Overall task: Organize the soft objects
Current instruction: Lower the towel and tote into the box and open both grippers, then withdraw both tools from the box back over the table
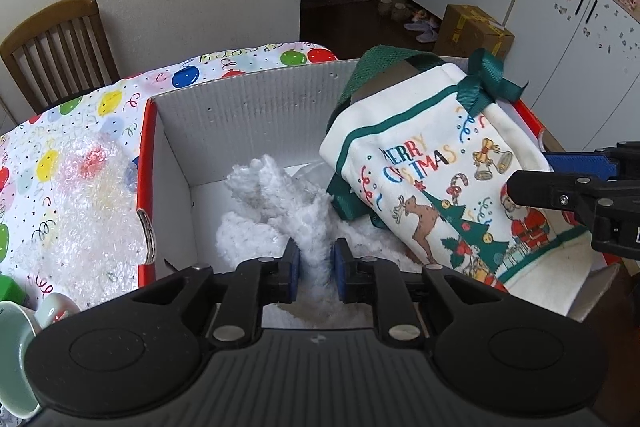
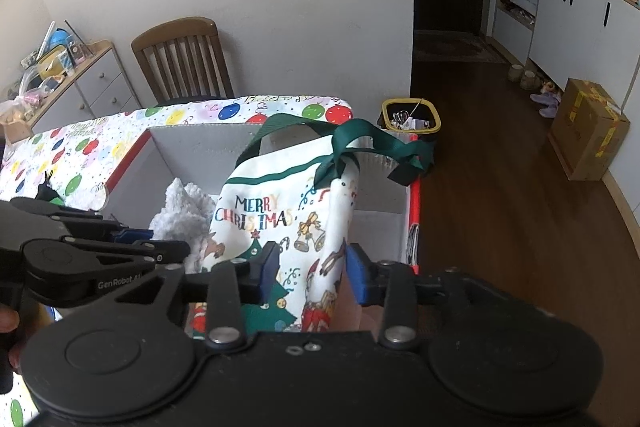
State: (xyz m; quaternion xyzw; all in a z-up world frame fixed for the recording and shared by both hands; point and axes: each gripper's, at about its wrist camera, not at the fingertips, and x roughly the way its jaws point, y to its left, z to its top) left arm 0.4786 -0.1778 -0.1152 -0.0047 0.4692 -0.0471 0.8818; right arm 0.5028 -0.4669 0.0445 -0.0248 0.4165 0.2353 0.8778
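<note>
A table [image 1: 100,115] covered in a balloon-print cloth carries a large open cardboard box [image 1: 240,99] with white corrugated inner walls and red outer edges. Behind the table a wooden chair [image 2: 180,55] stands against the wall. A sheet of bubble wrap [image 1: 88,203] lies on the cloth just beside the box's left wall, and a pale green cup [image 1: 16,331] lies tipped at the near left corner.

Inside the box, a white Christmas tote bag [image 1: 440,187] printed with "MERRY CHRISTMAS", a reindeer, a tree and a Santa leans tilted over the right side, its green handles [image 2: 360,143] rising above the rim. Beneath and left of it, a fluffy white fabric [image 1: 280,203] is heaped on the box floor.

The right gripper [image 2: 312,271] comes in from the box's near right side, its blue-padded fingers [image 2: 356,275] on either side of the bag's lower folded edge. They appear to pinch the cloth, though a gap seems to remain beside the right pad, so the hold is not certain.

The left gripper [image 1: 314,267] sits low at the near edge of the box, its fingers [image 1: 292,267] pressed against a bunched tuft of the fluffy fabric, clamped on it.
</note>
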